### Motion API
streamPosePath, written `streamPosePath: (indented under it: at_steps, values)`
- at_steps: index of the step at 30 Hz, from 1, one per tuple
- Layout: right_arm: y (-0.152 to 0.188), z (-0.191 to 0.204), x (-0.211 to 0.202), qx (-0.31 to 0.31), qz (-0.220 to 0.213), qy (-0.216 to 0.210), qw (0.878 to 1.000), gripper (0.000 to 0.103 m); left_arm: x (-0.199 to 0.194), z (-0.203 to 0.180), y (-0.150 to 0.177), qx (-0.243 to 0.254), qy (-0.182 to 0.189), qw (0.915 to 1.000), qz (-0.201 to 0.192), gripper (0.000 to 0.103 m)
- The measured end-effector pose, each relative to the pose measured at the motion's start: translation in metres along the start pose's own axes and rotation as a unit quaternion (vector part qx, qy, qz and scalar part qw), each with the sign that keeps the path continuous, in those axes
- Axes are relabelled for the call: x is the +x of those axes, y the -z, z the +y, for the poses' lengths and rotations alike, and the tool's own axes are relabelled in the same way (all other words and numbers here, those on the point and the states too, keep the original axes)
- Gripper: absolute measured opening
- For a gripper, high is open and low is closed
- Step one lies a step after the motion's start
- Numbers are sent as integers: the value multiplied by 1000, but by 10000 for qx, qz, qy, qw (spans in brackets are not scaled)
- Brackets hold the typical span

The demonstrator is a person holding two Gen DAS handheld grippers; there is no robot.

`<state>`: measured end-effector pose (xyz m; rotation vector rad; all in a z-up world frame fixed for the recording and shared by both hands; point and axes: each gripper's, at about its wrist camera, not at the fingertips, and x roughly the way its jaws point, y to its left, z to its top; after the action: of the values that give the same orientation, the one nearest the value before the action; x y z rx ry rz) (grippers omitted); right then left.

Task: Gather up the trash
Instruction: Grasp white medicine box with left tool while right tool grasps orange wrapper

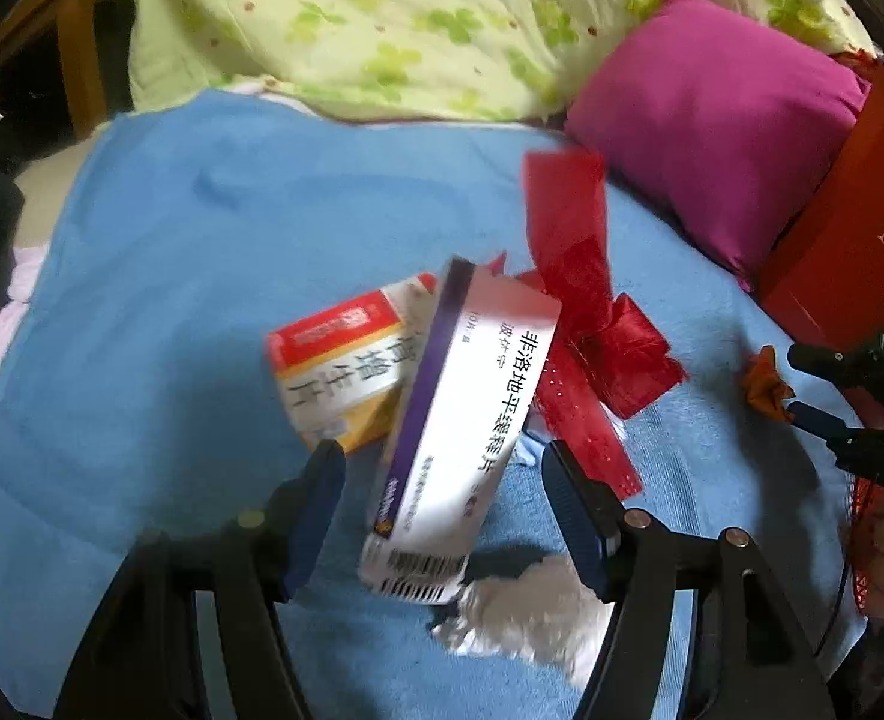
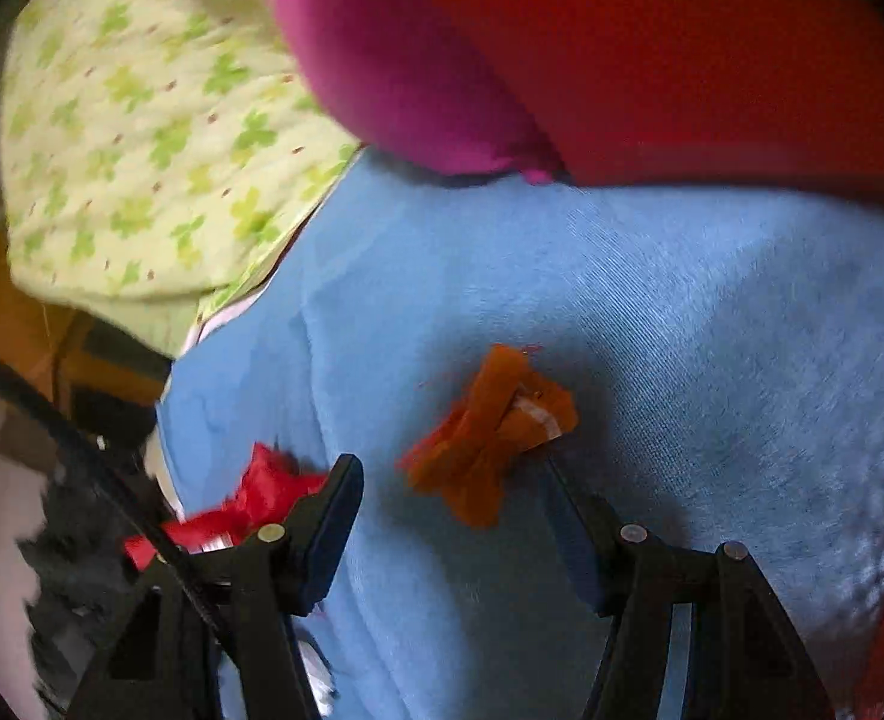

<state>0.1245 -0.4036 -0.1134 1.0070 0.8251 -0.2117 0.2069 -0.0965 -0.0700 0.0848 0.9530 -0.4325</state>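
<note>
On the bed point(image 1: 141, 300), a white box point(image 1: 460, 414) lies between the left gripper's point(image 1: 442, 516) open fingers, untouched; light, stiff card, best pinched across its long sides. An orange scrap point(image 2: 490, 438) sits just ahead between the right gripper's point(image 2: 448, 516) open fingers: soft, weightless, pinch its middle.

Left tongs point(image 1: 442, 480) parted, right tongs point(image 2: 454, 480) apparently parted

Soft, dim light is cast over the blue blanket point(image 1: 171, 300), with shadows thrown below the white box point(image 1: 460, 438). Motion blur and dark, curved fisheye edges are seen around it.
</note>
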Motion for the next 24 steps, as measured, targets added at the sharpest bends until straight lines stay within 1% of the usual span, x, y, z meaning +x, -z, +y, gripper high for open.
streamPosePath:
  at_steps: [1,4,8,9,10,11,12,15,17,19,21,24]
  values:
    - [-2,-2,4,128,-29,106,9999,65,2,-1,0,-10,46,10000,6,69]
    - [-6,-4,14,338,-142,245,9990,65,9,-4,-2,-23,116,9999,31,69]
    - [-12,2,27,315,-285,626,9971,65,18,-7,1,-75,57,9999,74,69]
    - [-12,7,28,182,-322,734,9966,61,21,-6,3,-130,47,9999,96,68]
    - [-11,14,31,-49,-330,878,9956,49,22,-4,5,-178,46,9998,116,65]
    - [-10,17,33,-154,-296,885,9955,39,25,-1,6,-245,60,9996,154,56]
    - [-9,18,33,-230,-285,878,9955,38,27,2,7,-301,130,9992,216,50]
    - [0,20,26,-453,-266,814,9953,36,24,8,10,-464,244,9984,233,46]
    - [10,21,17,-546,-215,652,9961,36,20,11,14,-560,245,9978,267,42]
    - [25,27,3,-863,-185,546,9946,36,10,15,20,-674,284,9970,263,41]
    - [41,33,-12,-1157,-179,430,9922,36,-9,17,28,-729,291,9968,158,41]
    - [66,42,-35,-1517,-112,213,9881,36,-44,16,43,-732,191,9971,-26,41]
